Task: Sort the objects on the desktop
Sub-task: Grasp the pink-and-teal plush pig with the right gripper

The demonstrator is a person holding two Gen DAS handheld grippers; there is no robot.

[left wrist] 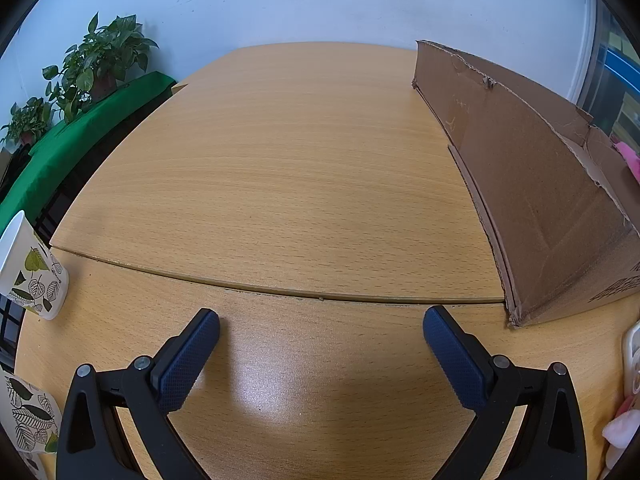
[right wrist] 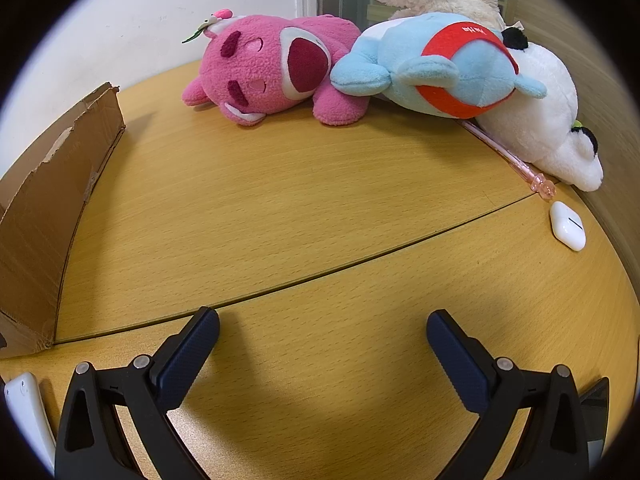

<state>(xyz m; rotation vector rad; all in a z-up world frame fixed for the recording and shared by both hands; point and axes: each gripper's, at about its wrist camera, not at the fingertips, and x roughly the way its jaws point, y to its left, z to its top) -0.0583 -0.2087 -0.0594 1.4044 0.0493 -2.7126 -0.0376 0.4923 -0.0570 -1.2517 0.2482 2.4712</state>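
Note:
In the right wrist view a pink plush bear (right wrist: 272,72), a blue and red plush (right wrist: 440,64) and a white plush (right wrist: 548,120) lie at the far side of the wooden table (right wrist: 300,208). A pink pen (right wrist: 516,160) and a white earbud case (right wrist: 567,225) lie at the right. My right gripper (right wrist: 322,326) is open and empty above the table's near part. My left gripper (left wrist: 320,324) is open and empty over bare wood. A cardboard box (left wrist: 532,184) stands to its right; it also shows in the right wrist view (right wrist: 52,208).
Two leaf-print paper cups (left wrist: 34,276) stand at the left edge in the left wrist view. A white object (left wrist: 632,360) and a pink plush bit (left wrist: 620,432) sit at the right edge. Potted plants (left wrist: 100,60) and a green cloth (left wrist: 80,144) lie beyond the table.

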